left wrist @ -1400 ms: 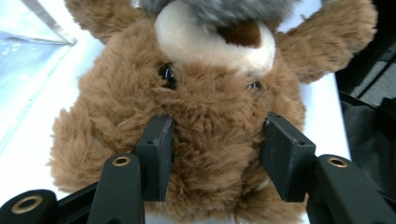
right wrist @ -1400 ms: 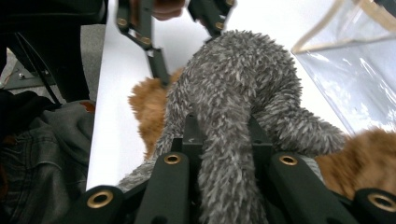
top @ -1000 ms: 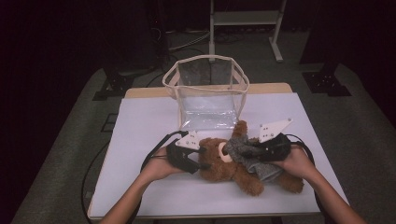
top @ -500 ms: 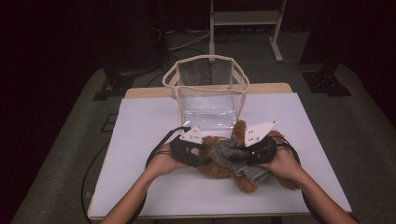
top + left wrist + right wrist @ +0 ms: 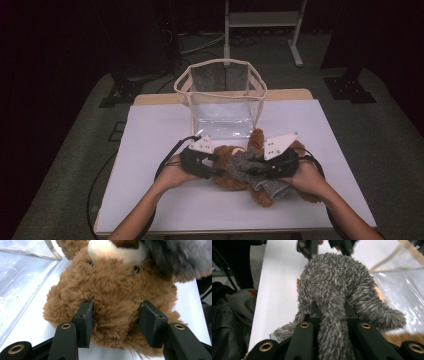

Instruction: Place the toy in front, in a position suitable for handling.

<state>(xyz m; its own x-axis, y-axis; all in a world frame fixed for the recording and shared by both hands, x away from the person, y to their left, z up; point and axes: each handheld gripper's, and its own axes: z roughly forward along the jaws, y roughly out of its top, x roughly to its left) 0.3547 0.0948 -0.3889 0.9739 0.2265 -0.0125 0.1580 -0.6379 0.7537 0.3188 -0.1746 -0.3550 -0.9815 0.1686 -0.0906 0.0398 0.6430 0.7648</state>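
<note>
Centrally, before clear bag (image 5: 220,102): teddy bear (image 5: 112,297), soft, light, compressible. Left gripper (image 5: 116,325) jaws just closing, squeezing head; right gripper (image 5: 329,320) clamped on grey garment (image 5: 332,282). Grip deep, fur slips.

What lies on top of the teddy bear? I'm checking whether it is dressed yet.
A fuzzy grey garment drapes over the brown teddy bear's body, pinched by the right hand-held gripper. The bear's chest beneath it is covered.

No readable text, label or number anywhere
</note>
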